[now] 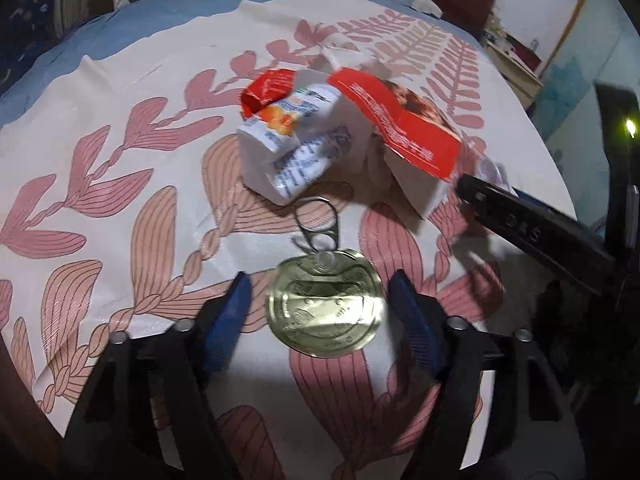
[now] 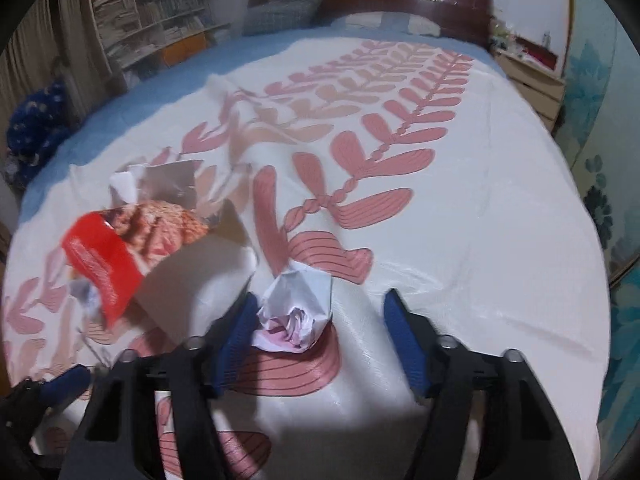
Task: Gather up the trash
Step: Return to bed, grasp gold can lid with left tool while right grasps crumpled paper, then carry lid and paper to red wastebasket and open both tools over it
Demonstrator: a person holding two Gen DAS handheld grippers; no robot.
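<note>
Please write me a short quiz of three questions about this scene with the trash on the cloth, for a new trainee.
1. True or false: the left gripper has its jaws shut on the can lid.
2. Which item lies between the open jaws of the right gripper?
A. crumpled paper
B. red wrapper
C. white carton
3. Fill in: the pull ring of the can lid points toward the ______ carton.

Key
1. False: the jaws are open, one on each side of the lid.
2. A; it lies close to the left jaw.
3. white
</note>
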